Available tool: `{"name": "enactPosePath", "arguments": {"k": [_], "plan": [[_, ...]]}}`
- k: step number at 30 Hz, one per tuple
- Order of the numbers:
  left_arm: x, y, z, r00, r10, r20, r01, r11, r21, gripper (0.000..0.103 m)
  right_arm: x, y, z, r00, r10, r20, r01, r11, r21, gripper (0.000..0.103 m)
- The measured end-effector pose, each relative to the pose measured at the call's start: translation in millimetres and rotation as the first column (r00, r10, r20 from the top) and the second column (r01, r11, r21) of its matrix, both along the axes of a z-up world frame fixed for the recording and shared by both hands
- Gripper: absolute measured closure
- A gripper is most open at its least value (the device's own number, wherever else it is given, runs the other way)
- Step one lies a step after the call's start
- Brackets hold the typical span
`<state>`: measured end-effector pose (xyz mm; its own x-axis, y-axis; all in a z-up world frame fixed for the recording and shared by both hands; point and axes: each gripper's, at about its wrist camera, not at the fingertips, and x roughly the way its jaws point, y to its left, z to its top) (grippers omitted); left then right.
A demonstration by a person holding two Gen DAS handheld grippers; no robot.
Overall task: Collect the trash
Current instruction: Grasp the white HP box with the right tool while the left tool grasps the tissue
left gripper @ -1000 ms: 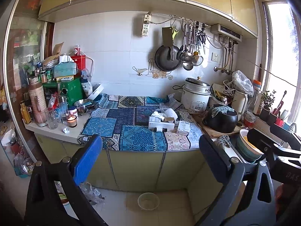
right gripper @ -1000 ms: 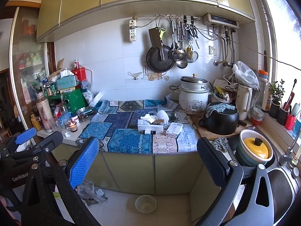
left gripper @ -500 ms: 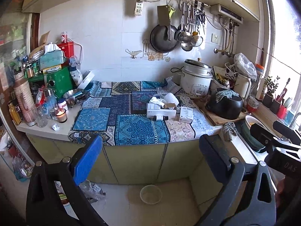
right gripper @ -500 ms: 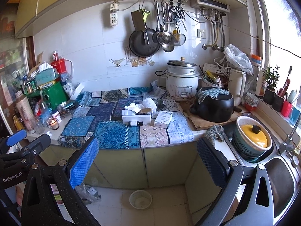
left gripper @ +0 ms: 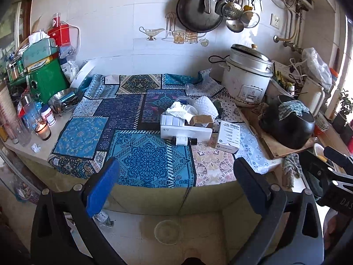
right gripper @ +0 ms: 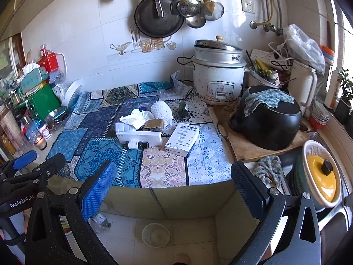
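Approach step, by my reading: both the left claw [left gripper: 174,186] and right claw [right gripper: 172,187] hang released and empty short of the counter [right gripper: 167,172], and next one must reach the crumpled tissue [right gripper: 138,118] in the white box [right gripper: 139,135].

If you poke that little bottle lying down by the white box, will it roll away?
Probably. The little bottle is round and lies on its side, so it could roll. The patterned cloth under it might slow it. It looks small, likely light.

Rice cooker [right gripper: 218,72] behind black pot [right gripper: 267,123]; candle [left gripper: 43,129] at counter's left.
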<state>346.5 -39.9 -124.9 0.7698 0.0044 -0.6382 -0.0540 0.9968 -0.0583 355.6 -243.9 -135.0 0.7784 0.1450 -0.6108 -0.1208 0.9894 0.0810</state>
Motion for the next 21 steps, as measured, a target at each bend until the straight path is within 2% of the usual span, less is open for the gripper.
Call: {"name": "enactPosePath", "arguments": {"k": [5,9,16,21], "plan": [[64,-19,-16,0.999,0.029,-0.024,-0.028,0.999,0.038,0.000,66,-17,-18,0.996,0.037,-0.079,-0.037,0.999,0.001,0.000],[116,-23,-33,0.996,0.047,-0.076,-0.043,0.998,0.053,0.000,108,-23,-36,0.988,0.051,-0.145,-0.051,0.999,0.003,0.000],[203,-1,-73,0.985,0.062,-0.164,-0.057,0.998,0.032,0.000,170,-20,-69,0.963,0.052,-0.263,-0.047,0.999,0.025,0.000],[247,13,-113,0.967,0.038,-0.252,-0.026,0.998,0.052,0.001,207,-13,-92,0.943,0.021,-0.332,-0.019,1.000,0.010,0.000]]}}
